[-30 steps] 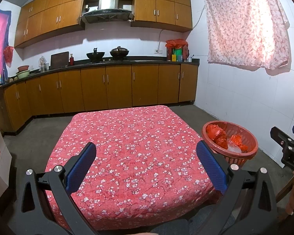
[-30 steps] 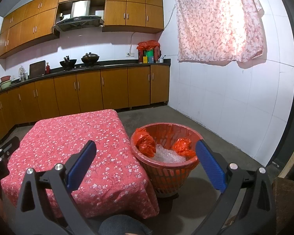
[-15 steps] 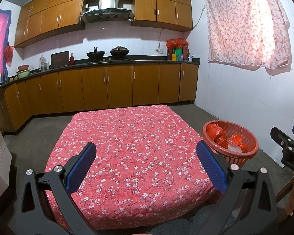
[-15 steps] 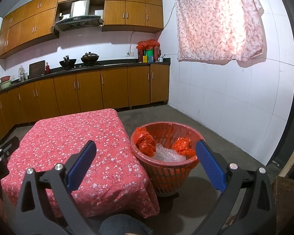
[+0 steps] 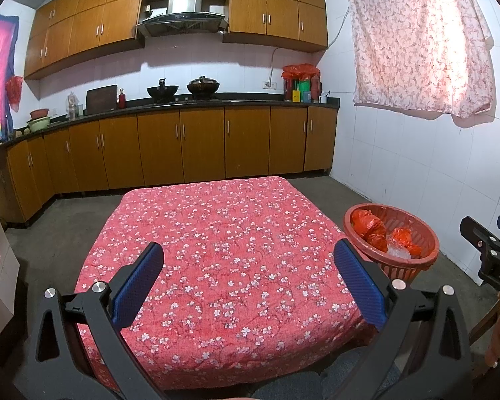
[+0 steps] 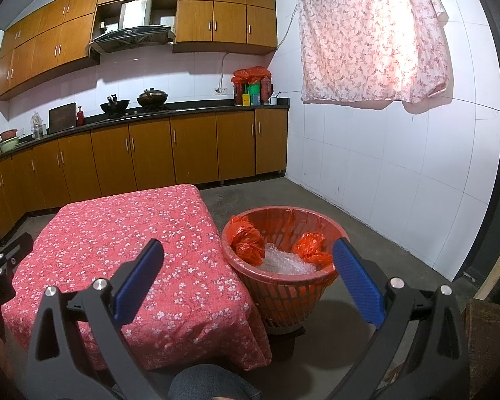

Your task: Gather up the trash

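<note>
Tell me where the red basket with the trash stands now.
The red basket stands on the floor just right of the red-clothed table, in front of the open right gripper; it lies at the right in the left wrist view.

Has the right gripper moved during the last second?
Hardly. In the right wrist view the red basket and the table sit almost where they sat before between the open right gripper fingers.
</note>
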